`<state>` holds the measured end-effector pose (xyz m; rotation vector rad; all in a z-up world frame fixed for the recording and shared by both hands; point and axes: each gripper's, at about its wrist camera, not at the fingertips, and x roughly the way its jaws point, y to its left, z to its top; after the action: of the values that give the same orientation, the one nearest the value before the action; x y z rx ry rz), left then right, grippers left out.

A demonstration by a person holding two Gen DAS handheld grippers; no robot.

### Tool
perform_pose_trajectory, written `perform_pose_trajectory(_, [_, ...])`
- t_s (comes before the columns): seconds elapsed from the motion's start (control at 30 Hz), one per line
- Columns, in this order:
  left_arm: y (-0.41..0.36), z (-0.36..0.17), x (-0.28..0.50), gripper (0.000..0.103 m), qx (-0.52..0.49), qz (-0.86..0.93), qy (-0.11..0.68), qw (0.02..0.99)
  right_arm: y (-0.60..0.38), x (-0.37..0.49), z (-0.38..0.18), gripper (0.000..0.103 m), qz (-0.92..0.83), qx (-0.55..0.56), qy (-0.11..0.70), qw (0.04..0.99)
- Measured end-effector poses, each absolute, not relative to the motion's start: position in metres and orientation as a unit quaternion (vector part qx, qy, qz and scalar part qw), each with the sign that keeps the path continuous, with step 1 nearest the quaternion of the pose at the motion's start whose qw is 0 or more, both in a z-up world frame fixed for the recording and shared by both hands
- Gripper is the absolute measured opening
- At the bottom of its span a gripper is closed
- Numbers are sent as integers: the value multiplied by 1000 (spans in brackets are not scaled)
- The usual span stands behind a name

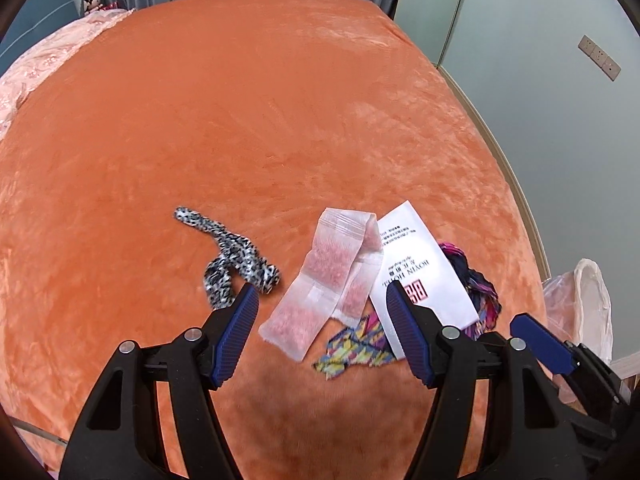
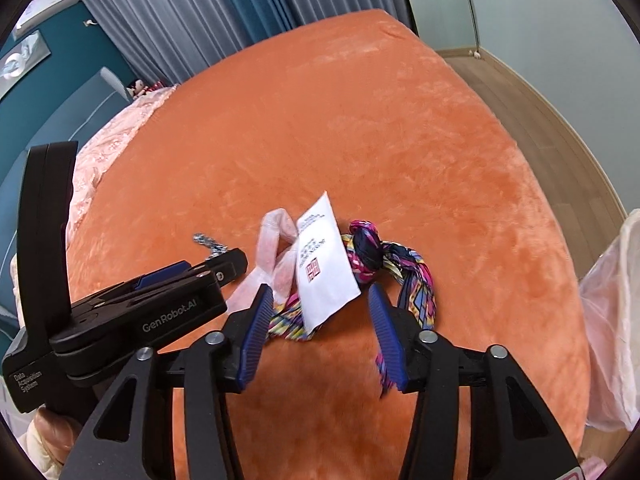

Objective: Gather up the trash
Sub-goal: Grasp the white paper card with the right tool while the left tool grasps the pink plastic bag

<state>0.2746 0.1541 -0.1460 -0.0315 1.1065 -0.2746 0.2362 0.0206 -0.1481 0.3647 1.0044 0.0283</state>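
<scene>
A plush, matt orange blanket (image 1: 248, 120) covers the bed; on it lie a smooth white paper sleeve (image 1: 420, 264), a translucent plastic bag (image 1: 320, 288) and patterned cloth scraps (image 2: 404, 268).

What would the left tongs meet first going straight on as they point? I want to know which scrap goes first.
Probably the clear zip bag: it lies between the open pads of the left tongs, ahead of them on the orange blanket. Depth is hard to judge.
</scene>
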Motion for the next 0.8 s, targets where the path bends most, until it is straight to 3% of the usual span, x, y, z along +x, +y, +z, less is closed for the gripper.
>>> perform_pose_trajectory(0.13, [148,-164,291,62,-11,-127,536,835,18,247,-162,41,12,180,490,853])
perform_pose_trajectory(0.23, [145,-176,300,56,-9,-128,545,828,20,251,-170,36,14,180,498,848])
perform_pose_trajectory(0.43, [148,-185,304,36,-20,-134,552,823,23,255,-177,16,19,186,502,844])
perform_pose_trajectory(0.57, [147,-187,307,9,-21,-133,556,820,27,252,-170,4,28,185,498,847])
perform_pose_trajectory(0.7, [149,-176,302,1,-26,-129,545,828,31,245,-152,1,36,182,486,854])
perform_pose_trajectory(0.8, [154,-162,298,0,-36,-128,535,835,32,240,-133,1,41,187,471,861])
